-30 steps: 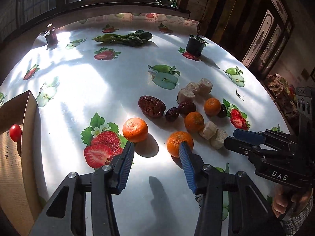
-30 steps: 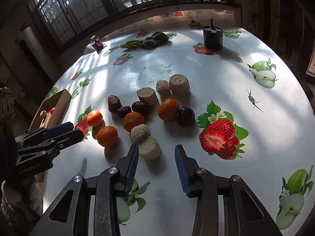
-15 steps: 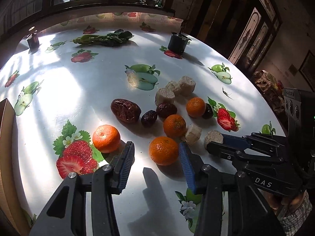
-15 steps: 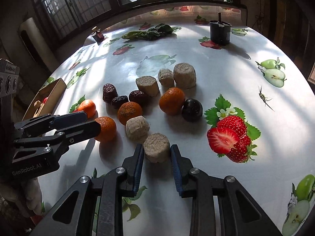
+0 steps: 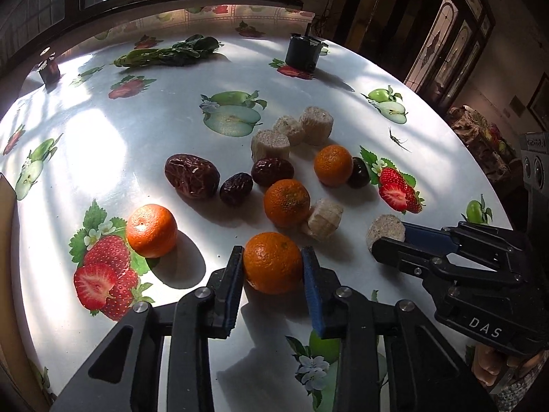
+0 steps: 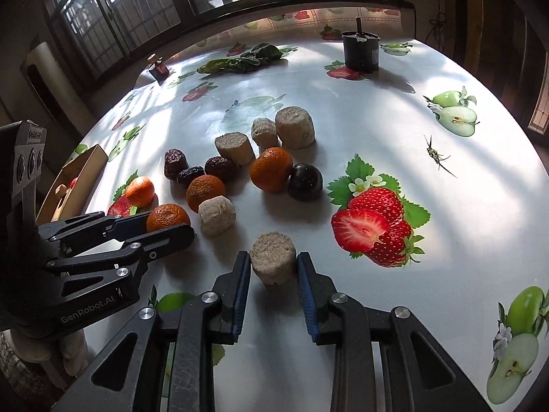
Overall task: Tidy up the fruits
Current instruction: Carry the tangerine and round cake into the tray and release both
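Item: your left claw [image 5: 272, 266] is now closing around the orange [image 5: 272, 262] at 6 o'clock on the counter [image 5: 137, 130], your right claw [image 6: 272, 267] newly gripping the beige chunk [image 6: 272, 261]; both ready to sort.

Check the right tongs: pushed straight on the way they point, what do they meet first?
Nothing new: the right tongs are shut on the pale beige cut cylinder chunk. They point steeply down, so beyond it probably comes the white fruit-print tablecloth; depth unclear.

Likely home dining room: fruit-print tablecloth [image 5: 144, 144], barred windows [image 6: 113, 10], stained-glass door [image 5: 456, 34].
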Demonstrator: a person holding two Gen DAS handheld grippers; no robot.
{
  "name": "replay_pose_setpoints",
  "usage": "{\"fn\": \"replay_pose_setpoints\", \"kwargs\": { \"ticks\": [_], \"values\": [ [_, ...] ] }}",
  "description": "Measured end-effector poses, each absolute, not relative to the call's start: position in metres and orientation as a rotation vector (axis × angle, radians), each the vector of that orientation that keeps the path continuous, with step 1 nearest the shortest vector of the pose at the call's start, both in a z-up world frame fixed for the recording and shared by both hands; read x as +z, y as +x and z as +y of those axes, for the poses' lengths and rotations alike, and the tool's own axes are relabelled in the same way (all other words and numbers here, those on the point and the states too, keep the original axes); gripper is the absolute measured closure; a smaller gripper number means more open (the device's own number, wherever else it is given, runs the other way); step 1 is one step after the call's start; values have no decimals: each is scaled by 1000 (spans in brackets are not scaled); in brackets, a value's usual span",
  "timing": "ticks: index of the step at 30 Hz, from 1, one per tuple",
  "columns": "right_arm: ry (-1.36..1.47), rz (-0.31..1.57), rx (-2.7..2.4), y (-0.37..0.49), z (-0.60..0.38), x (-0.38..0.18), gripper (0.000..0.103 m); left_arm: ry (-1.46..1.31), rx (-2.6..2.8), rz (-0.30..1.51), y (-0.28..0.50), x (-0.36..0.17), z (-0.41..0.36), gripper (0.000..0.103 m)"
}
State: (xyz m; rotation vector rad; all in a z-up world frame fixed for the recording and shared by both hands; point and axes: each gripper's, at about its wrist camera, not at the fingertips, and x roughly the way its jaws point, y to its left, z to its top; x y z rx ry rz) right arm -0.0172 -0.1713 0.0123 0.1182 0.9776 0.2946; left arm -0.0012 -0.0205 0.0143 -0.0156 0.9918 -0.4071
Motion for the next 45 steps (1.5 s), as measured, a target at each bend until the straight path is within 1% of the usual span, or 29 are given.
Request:
{"fn": "replay_pose_setpoints", "kwargs": {
  "ticks": [7, 12, 19, 23, 26, 30, 35, 38, 43, 45],
  "values": [
    [103, 923, 326, -38, -157, 43, 74, -89, -387, 939, -41, 53, 23, 71],
    [83, 864, 414, -53, -122, 82, 73, -143, -310, 879, -68, 93, 88, 71],
    [53, 816, 629, -57, -23, 140, 73, -151, -65, 804, -77, 136, 207, 71],
    [63, 811, 745, -42, 49, 163, 73, -204, 55, 812, -57, 142, 277, 71],
    [48, 862, 791, -18, 102, 150, 73, -214, 131, 843, -39, 127, 314, 71],
    [1, 967, 768, 11, 160, 100, 73, -268, 159, 947, -26, 80, 343, 71],
    [-6, 1077, 741, 34, 192, 46, 73, -312, 188, 1049, -17, 31, 359, 71],
    [-34, 1096, 721, 40, 202, 32, 73, -347, 193, 1068, -13, 18, 367, 71],
    [-59, 1122, 706, 47, 208, 19, 73, -343, 199, 1056, -11, 19, 367, 70],
    [-80, 1105, 695, 46, 210, 17, 73, -341, 200, 1051, -10, 18, 366, 70]
  ]
}}
